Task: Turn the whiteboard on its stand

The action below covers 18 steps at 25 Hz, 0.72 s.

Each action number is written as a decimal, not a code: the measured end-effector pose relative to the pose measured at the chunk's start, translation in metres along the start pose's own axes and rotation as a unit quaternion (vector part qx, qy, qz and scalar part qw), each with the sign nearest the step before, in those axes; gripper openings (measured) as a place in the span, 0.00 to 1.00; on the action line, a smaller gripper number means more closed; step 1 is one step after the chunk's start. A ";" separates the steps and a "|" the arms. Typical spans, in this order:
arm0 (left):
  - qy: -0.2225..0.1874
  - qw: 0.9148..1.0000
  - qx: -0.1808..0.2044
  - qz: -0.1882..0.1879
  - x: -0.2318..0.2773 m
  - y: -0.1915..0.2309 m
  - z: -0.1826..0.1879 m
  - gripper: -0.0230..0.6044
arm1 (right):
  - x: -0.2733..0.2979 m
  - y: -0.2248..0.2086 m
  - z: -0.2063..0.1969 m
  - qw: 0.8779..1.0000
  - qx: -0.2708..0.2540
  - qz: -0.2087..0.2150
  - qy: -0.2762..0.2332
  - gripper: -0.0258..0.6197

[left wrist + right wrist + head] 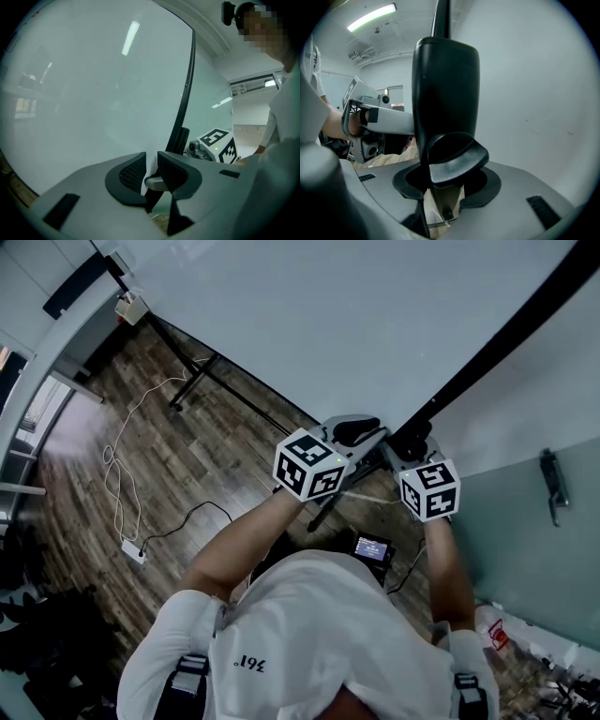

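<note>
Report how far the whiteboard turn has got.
Done: both claws are gripped on. The left claw pinches the whiteboard at its edge; the right claw clamps its black frame bar. In hand: the turn, the board apparently tilted. Left: finishing the swing and letting go.

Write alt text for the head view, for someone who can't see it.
Seen from above, a person in a white shirt holds the left tongs and right tongs at the lower corner of a large whiteboard, beside its black frame. A white cable trails across the wooden floor at left.
</note>
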<state>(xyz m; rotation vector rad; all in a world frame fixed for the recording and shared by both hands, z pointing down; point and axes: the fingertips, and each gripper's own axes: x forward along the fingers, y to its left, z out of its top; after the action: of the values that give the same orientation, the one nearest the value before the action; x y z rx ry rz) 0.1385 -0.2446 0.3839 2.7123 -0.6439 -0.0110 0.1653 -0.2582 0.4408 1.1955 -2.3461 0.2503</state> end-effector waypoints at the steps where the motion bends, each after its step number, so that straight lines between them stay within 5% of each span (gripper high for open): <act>1: 0.000 1.000 0.002 0.002 -0.003 -0.002 -0.001 0.15 | -0.001 0.003 0.000 1.000 0.000 -0.001 -0.001 0.32; 11: -0.003 1.000 -0.001 0.031 -0.032 -0.010 -0.006 0.15 | -0.006 0.035 -0.002 1.000 0.005 -0.009 -0.003 0.32; 18: -0.003 1.000 -0.006 0.004 -0.064 -0.022 -0.011 0.15 | -0.015 0.068 -0.002 1.000 0.008 -0.023 0.006 0.32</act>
<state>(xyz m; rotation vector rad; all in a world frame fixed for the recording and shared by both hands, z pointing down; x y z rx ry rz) 0.0912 -0.1945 0.3818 2.6987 -0.6538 -0.0212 0.1189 -0.2064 0.4391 1.2500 -2.3079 0.2598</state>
